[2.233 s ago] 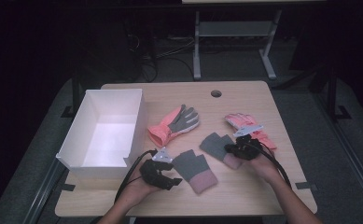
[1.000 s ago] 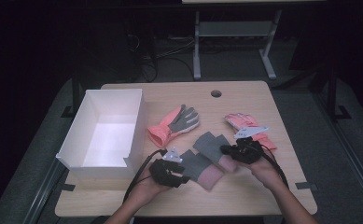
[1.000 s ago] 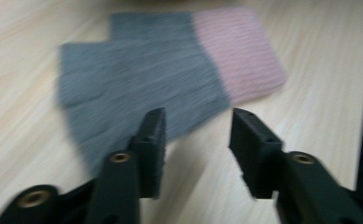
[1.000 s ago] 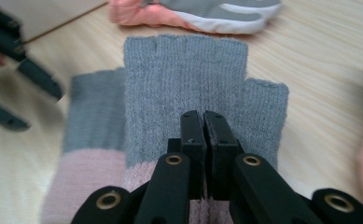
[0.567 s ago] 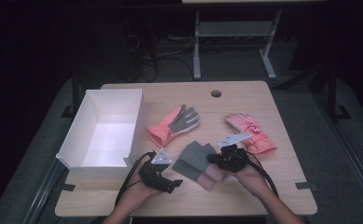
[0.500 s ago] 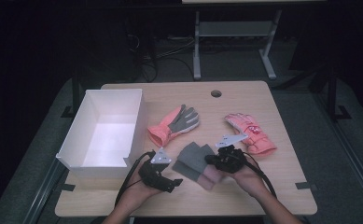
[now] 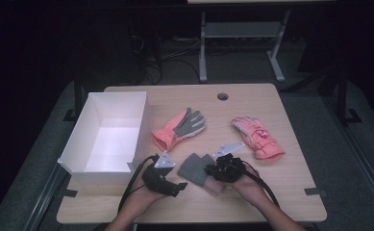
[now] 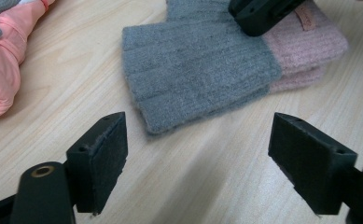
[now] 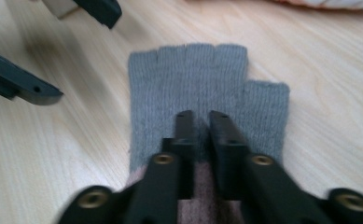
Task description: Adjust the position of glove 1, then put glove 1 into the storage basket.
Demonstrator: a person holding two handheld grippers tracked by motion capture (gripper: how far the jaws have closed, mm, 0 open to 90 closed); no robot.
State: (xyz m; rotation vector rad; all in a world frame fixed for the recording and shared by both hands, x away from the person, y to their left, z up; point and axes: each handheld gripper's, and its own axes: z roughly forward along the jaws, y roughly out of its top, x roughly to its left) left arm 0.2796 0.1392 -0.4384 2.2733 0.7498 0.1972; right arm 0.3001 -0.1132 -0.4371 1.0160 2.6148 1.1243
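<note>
Now the knit gloves (image 7: 196, 168), grey at the fingers and pink at the cuff, lay stacked flat on the table (image 7: 290, 192) near its front edge, between the two grippers. In the left gripper view the grey finger ends (image 8: 193, 70) pointed toward the camera, and a pink cuff with a small tag sat at the far end. The left gripper (image 7: 175, 185) rested low beside the pile, its jaws spread wide with only bare wood between them, and the gloves lay just ahead of the tips, untouched. The right gripper (image 7: 213, 169) sat on the pile from the cuff side. In its own view its jaws stood narrow, with a slim gap, over the grey knit; they had just been opening a little, and a fold of the wool still seemed to lie between them. Farther back lay a coral glove (image 7: 177, 129) with a grey palm, a pink one (image 7: 257, 137) to its right, and a white box (image 7: 74, 149) at the left.
</note>
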